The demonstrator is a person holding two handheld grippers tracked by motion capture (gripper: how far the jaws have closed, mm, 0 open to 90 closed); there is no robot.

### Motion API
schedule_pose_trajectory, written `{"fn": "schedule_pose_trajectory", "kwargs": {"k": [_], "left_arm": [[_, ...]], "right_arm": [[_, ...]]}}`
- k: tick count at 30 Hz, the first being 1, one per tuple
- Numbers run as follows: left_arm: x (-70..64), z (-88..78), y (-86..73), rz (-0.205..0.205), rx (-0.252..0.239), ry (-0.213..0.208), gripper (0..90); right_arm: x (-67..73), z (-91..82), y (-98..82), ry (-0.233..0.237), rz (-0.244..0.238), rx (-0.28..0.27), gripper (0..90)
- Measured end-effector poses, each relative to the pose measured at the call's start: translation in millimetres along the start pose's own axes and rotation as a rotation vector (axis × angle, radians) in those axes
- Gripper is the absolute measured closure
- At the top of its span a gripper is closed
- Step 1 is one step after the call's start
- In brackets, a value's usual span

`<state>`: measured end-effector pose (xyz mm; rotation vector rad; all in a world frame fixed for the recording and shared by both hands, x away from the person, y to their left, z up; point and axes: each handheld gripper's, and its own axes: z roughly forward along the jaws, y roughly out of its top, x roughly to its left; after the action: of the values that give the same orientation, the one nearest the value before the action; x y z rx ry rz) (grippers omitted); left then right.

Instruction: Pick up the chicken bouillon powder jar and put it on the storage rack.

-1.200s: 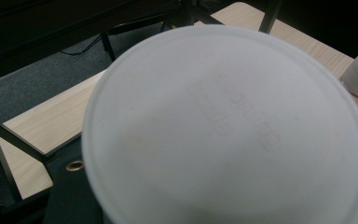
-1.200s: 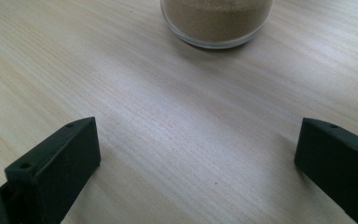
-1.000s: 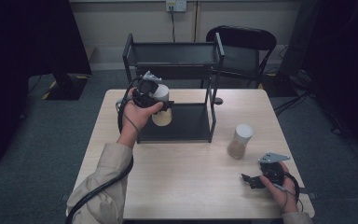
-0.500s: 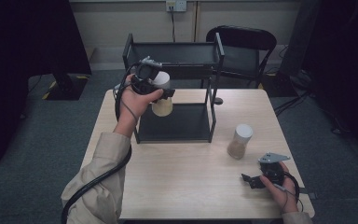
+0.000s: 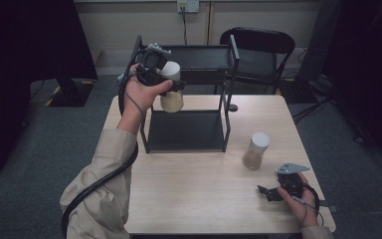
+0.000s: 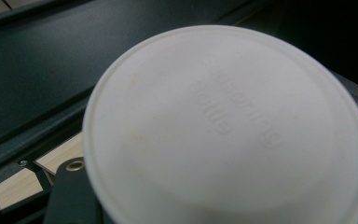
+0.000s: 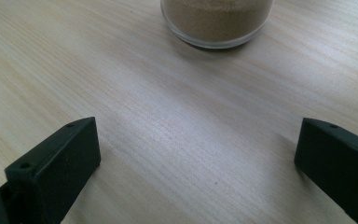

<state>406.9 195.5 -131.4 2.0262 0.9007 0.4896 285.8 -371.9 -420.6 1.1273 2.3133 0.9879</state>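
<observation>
- High view: in the upper left part of the frame the left gripper (image 5: 171, 85) is closed on a jar (image 5: 171, 92) with a white lid and sandy powder inside. It holds the jar in the air, in front of the top shelf of the black rack (image 5: 229, 74), probably to put it there. The jar hangs upright, so I think the grip is on its side.
- High view: in the lower right, the right gripper (image 5: 269, 191) rests low over the table (image 5: 204, 199) with its jaws apart and nothing between them. A second jar (image 5: 256, 150) stands upright just above it, near but apart, likely next to be taken.
- Left gripper view: the white lid (image 6: 228, 126) is very close to the camera, and the dark shelf of the rack (image 6: 42, 70) is behind it.
- Right gripper view: both black jaws stand wide apart over the bare wood, and the bottom of the second jar (image 7: 216, 23) is at the top middle.
</observation>
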Motion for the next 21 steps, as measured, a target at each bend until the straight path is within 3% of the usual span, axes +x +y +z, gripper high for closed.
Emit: {"fn": "schedule_pose_trajectory", "kwargs": {"k": [21], "left_arm": [[2.9,-40.1,63.9,0.016,0.021,0.013,34.7]], "right_arm": [[0.0,0.0,0.0,0.000,0.001,0.000,0.0]]}}
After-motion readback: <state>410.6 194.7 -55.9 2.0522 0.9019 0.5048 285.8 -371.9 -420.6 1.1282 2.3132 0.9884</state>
